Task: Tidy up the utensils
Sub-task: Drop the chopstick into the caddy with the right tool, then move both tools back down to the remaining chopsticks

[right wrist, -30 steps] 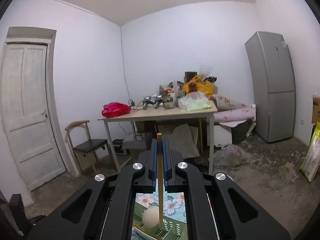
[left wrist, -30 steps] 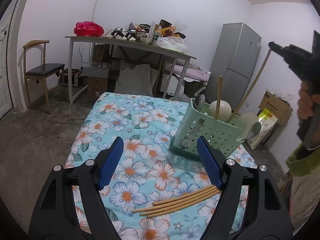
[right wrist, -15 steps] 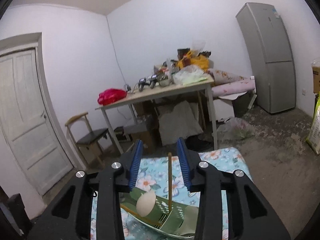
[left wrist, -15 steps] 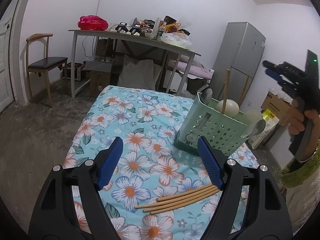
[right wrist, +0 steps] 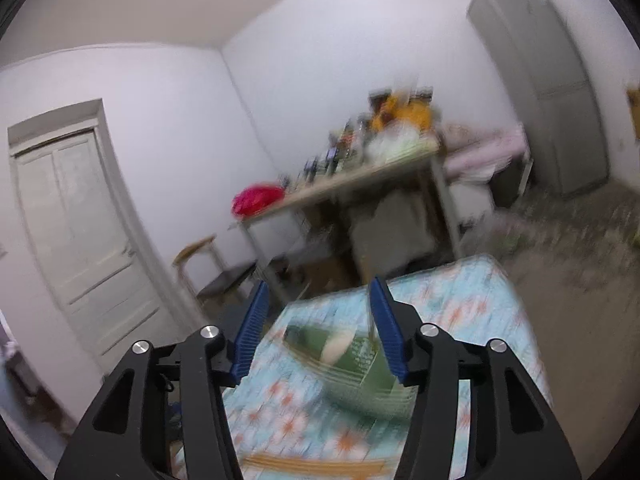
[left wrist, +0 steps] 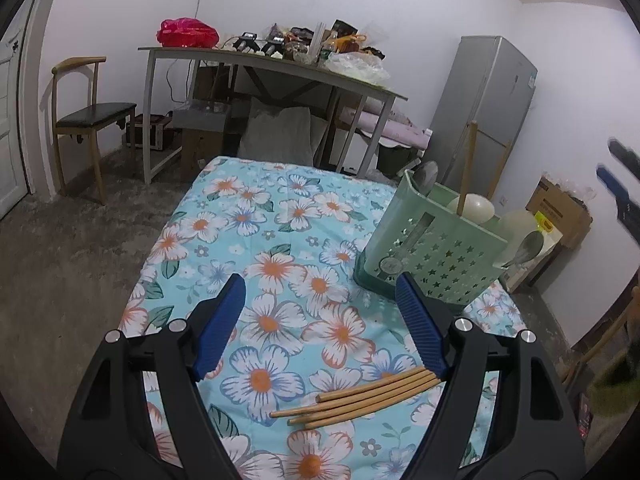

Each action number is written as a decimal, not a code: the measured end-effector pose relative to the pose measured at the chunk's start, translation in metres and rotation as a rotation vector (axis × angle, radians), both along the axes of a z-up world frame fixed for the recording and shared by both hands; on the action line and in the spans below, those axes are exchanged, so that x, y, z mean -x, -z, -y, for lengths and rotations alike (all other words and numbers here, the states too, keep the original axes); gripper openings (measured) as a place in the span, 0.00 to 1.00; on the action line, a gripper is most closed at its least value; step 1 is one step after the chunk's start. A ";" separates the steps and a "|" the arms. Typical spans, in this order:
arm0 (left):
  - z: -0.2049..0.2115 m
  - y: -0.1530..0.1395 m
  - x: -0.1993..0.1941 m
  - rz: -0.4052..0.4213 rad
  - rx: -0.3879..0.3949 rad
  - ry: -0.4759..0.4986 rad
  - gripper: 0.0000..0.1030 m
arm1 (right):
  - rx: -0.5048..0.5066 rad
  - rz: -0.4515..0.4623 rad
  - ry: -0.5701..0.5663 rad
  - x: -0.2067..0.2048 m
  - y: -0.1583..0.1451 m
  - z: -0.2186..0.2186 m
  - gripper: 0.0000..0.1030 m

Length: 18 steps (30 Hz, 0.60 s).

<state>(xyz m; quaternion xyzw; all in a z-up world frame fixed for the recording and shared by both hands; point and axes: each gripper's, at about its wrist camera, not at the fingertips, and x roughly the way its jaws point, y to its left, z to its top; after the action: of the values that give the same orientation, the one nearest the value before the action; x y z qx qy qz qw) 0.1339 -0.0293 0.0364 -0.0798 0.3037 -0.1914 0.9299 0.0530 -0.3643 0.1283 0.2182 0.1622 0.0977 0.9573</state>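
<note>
While the left gripper (left wrist: pixel 320 324) hangs over the floral tablecloth (left wrist: pixel 248 216) w/ jaws spread wide and nothing between them, four loose chopsticks (left wrist: pixel 356 396) lie on the cloth near its right finger, which overlaps their right ends. The green caddy (left wrist: pixel 436 256) stands far right on the table, holding spoons and two upright chopsticks (left wrist: pixel 466 168). The right gripper (right wrist: pixel 316 332), blurred in its own view, has just been opening; jaws released, nothing gripped, caddy seen past them w/ a chopstick beside the right pad. Behind the table: a cluttered desk (left wrist: pixel 272 68), a chair (left wrist: pixel 88 112) far left, a fridge (left wrist: pixel 488 108) far right, a cardboard box (left wrist: pixel 560 212) by the wall.
</note>
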 end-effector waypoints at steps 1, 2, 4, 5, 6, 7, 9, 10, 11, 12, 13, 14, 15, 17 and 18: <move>0.001 0.002 -0.002 -0.007 -0.010 -0.002 0.71 | -0.032 -0.058 -0.035 -0.001 0.016 -0.004 0.51; 0.002 0.004 -0.003 -0.014 -0.018 -0.004 0.71 | -0.059 -0.103 -0.055 -0.001 0.029 -0.007 0.51; 0.002 0.008 -0.005 -0.030 -0.025 -0.008 0.71 | -0.141 -0.225 -0.105 -0.006 0.067 -0.016 0.51; 0.002 0.011 -0.007 -0.043 -0.025 -0.008 0.71 | -0.181 -0.273 -0.124 -0.007 0.082 -0.020 0.51; 0.002 0.014 -0.009 -0.053 -0.028 -0.002 0.70 | -0.231 -0.335 -0.147 -0.009 0.100 -0.025 0.51; 0.003 0.018 -0.012 -0.074 -0.036 0.005 0.68 | -0.283 -0.391 -0.166 -0.011 0.118 -0.031 0.51; 0.007 0.028 -0.019 -0.120 -0.069 0.028 0.55 | -0.403 -0.510 -0.211 -0.016 0.159 -0.044 0.51; 0.011 0.037 -0.025 -0.158 -0.097 0.048 0.52 | -0.429 -0.551 -0.217 -0.019 0.171 -0.049 0.51; 0.014 0.045 -0.031 -0.191 -0.120 0.064 0.44 | -0.468 -0.610 -0.220 -0.023 0.189 -0.056 0.50; 0.017 0.052 -0.034 -0.218 -0.136 0.075 0.36 | -0.496 -0.645 -0.223 -0.025 0.201 -0.060 0.49; 0.020 0.064 -0.040 -0.268 -0.166 0.085 0.32 | -0.532 -0.695 -0.220 -0.029 0.217 -0.065 0.45; 0.022 0.076 -0.045 -0.326 -0.189 0.087 0.23 | -0.551 -0.719 -0.212 -0.031 0.225 -0.068 0.42; 0.021 0.087 -0.047 -0.383 -0.189 0.090 0.17 | -0.579 -0.739 -0.199 -0.034 0.234 -0.070 0.40; 0.019 0.092 -0.042 -0.376 -0.177 0.084 0.16 | -0.618 -0.746 -0.170 -0.036 0.244 -0.070 0.31; 0.022 0.091 -0.036 -0.372 -0.201 0.103 0.13 | -0.635 -0.742 -0.160 -0.037 0.247 -0.069 0.30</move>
<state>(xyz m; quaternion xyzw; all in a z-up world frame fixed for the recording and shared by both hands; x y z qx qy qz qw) 0.1701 -0.0514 -0.0547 -0.0053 0.4913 -0.1893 0.8501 0.0896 -0.2957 -0.1182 0.5062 0.4706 0.1313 0.7107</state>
